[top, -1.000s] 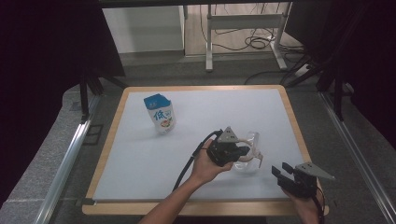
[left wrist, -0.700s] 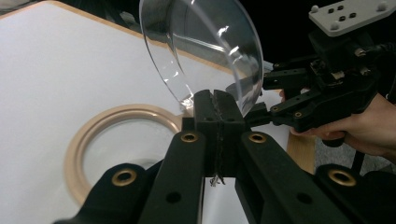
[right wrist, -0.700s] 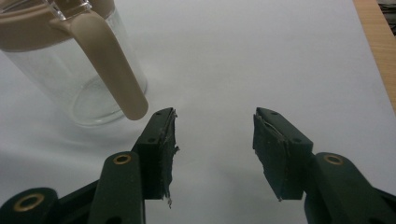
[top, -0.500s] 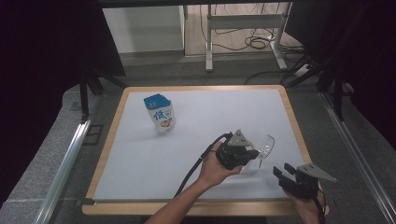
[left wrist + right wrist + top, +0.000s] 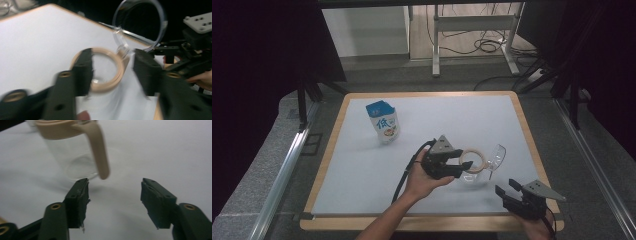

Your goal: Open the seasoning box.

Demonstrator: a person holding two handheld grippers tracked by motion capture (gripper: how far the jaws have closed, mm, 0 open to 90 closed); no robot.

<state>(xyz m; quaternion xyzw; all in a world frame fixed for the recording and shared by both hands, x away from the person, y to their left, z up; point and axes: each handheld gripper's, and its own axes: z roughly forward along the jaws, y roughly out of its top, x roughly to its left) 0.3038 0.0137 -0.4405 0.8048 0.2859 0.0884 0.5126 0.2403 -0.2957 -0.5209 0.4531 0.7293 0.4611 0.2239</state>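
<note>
While I watched the high view, the left gripper (image 5: 462, 167) sat just right of centre in the frame, jaws parted and pointing right at the clear jug (image 5: 473, 167). Its jaws had just been opening; the left gripper view showed them spread wide either side of the jug's beige rim ring (image 5: 106, 70), one pad overlapping the ring's left edge in the picture, the other standing apart to the right. I couldn't tell whether the left pad touched it; no squeeze showed, so I read nothing as held. The hinged clear lid (image 5: 140, 23) stood tipped up and open beyond the ring, at upper right of that view.

The right gripper (image 5: 507, 192) was low at the lower right of the high view, near the table's wooden edge (image 5: 427, 223), well short of the jug. Its jaws had also just been opening. The right gripper view showed both black pads wide apart with bare white tabletop (image 5: 160, 152) between them, gripping nothing. The jug stood upright at upper left of that view, its beige handle (image 5: 98, 152) hanging down toward the gap but clear of both pads.

A blue-and-white milk carton (image 5: 383, 121) stood upright at left of centre, well apart from both grippers.
</note>
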